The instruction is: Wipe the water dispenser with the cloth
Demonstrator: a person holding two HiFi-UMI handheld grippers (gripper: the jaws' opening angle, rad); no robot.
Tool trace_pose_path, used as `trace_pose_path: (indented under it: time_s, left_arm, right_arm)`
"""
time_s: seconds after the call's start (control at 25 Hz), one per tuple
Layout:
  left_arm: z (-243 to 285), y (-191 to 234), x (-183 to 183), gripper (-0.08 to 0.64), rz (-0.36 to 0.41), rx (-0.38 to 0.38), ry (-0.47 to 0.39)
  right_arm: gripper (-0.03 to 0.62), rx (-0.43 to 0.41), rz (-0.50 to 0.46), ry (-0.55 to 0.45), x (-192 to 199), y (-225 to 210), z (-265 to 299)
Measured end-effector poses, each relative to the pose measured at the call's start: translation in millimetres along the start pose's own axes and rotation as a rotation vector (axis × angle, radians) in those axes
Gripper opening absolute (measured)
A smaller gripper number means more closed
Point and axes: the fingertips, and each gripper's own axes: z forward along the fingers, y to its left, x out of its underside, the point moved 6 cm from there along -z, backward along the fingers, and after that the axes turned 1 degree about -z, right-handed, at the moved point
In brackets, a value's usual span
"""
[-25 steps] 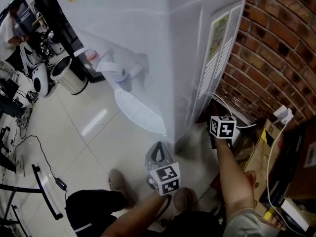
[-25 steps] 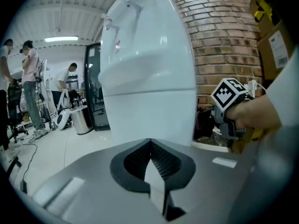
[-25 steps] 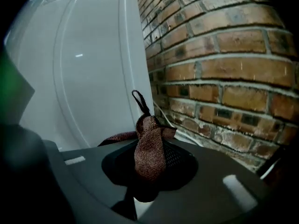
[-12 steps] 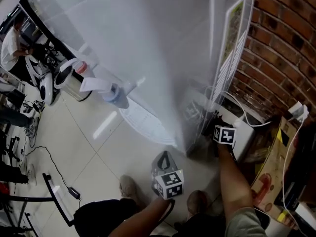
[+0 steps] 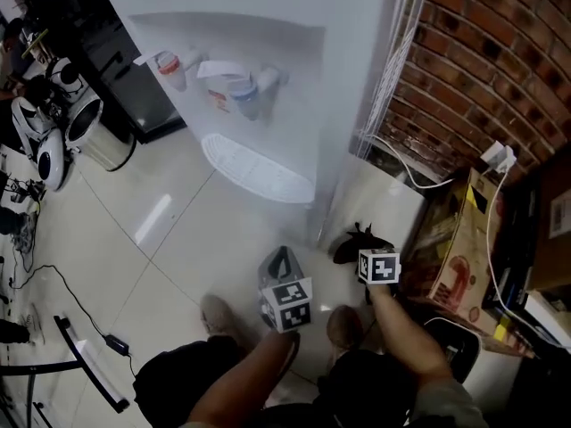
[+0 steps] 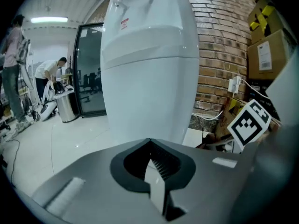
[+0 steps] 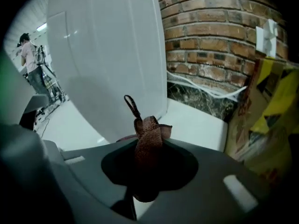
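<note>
The white water dispenser (image 5: 268, 69) stands ahead, with its taps (image 5: 236, 87) and drip tray (image 5: 254, 175) facing left in the head view. My right gripper (image 5: 359, 246) hangs low by the dispenser's bottom right corner, shut on a dark brown cloth (image 5: 351, 248). Its jaws have just been opening a little, with the cloth still pinched between them. In the right gripper view the cloth (image 7: 148, 133) bunches up out of the right gripper (image 7: 148, 141), a short way off the dispenser's side panel (image 7: 112, 55). My left gripper (image 5: 280, 267) is shut and empty, and points at the dispenser's base (image 6: 149, 69).
A brick wall (image 5: 482, 78) runs behind on the right. A white plug and cable (image 5: 496, 157) and a cardboard box (image 5: 459, 239) lie below it. A low white ledge (image 5: 384, 205) sits beside the dispenser. A steel bin (image 5: 96, 134) stands far left. My shoes (image 5: 216, 315) are on the tiled floor.
My right gripper has come down and back from the dispenser's side panel with the cloth. The left gripper sank slightly. The head view has swung to show the dispenser's front and taps.
</note>
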Motion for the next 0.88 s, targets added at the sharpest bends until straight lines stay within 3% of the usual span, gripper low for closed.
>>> trace_pose_path:
  time_s: [0.16, 0.28, 0.36, 0.44, 0.56, 0.72, 0.8, 0.88]
  left_arm:
    - [-13, -7, 19, 0.000, -0.033, 0.048, 0.024]
    - [-19, -2, 23, 0.000, -0.045, 0.052, 0.021]
    - [-23, 5, 19, 0.000, -0.049, 0.047, 0.012]
    - [-30, 11, 8, 0.000, -0.047, 0.047, -0.003]
    - [-49, 7, -27, 0.000, -0.027, 0.075, -0.058]
    - [-101, 1, -97, 0.000, 0.036, 0.150, -0.161]
    - [-140, 0, -129, 0.000, 0.076, 0.203, -0.207]
    - [-179, 0, -151, 0.000, 0.127, 0.264, -0.252]
  right_arm:
    - [0.112, -0.035, 0.030, 0.101, 42, 1, 27]
    - [0.213, -0.065, 0.065, 0.143, 58, 1, 40]
    - [0.229, -0.073, 0.090, 0.110, 56, 1, 28]
    - [0.221, -0.083, 0.098, 0.013, 38, 2, -4]
    - [0.139, -0.124, 0.068, -0.217, -13, 7, -88]
    - [0.076, -0.199, -0.108, -0.471, -76, 37, -224]
    - [0.046, -0.199, -0.194, -0.551, -95, 56, -290]
    - [0.021, -0.187, -0.216, -0.620, -103, 74, -347]
